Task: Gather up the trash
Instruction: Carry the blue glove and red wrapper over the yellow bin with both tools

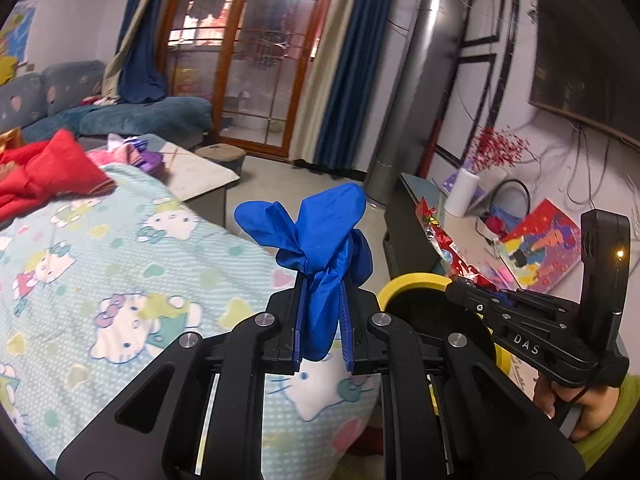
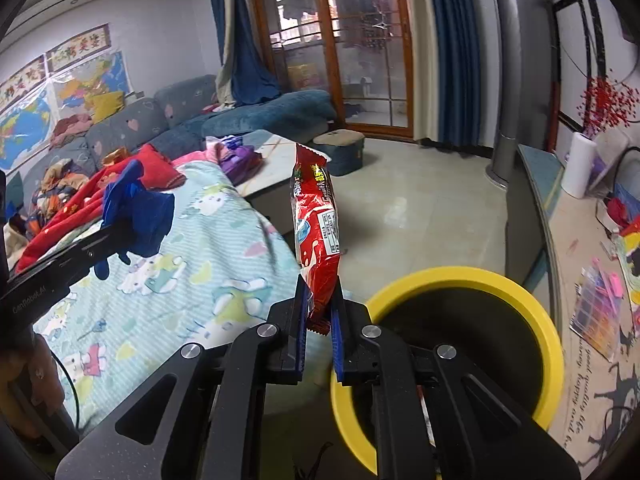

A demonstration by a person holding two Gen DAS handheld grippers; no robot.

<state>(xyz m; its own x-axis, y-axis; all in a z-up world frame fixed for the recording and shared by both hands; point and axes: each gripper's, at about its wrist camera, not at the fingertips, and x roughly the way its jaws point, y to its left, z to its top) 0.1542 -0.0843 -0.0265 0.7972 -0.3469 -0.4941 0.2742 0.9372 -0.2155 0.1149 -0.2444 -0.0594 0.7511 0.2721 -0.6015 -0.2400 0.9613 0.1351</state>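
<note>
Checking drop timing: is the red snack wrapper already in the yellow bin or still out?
Out. The right tongs pinch the red snack wrapper, which stands upright left of the yellow bin.

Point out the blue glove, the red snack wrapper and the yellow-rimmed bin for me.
blue glove (image 1: 324, 276), left wrist view, bunched middle above the pads.
red snack wrapper (image 2: 318, 224), right wrist view, printed middle of the pack.
yellow-rimmed bin (image 2: 532, 300), right wrist view, far right of the rim.

A cartoon-cat blanket (image 1: 120, 264) covers the near surface, with a red cloth (image 1: 48, 172) lying on its far end. Behind it a blue-grey sofa (image 2: 132, 124) runs along the wall under maps (image 2: 40, 108), toward a wooden-framed glass door (image 1: 256, 52) flanked by blue curtains (image 1: 348, 92). On the side shelf a white roll (image 2: 580, 168), probably paper towel, stands upright near a spray of red berries (image 2: 608, 104).
</note>
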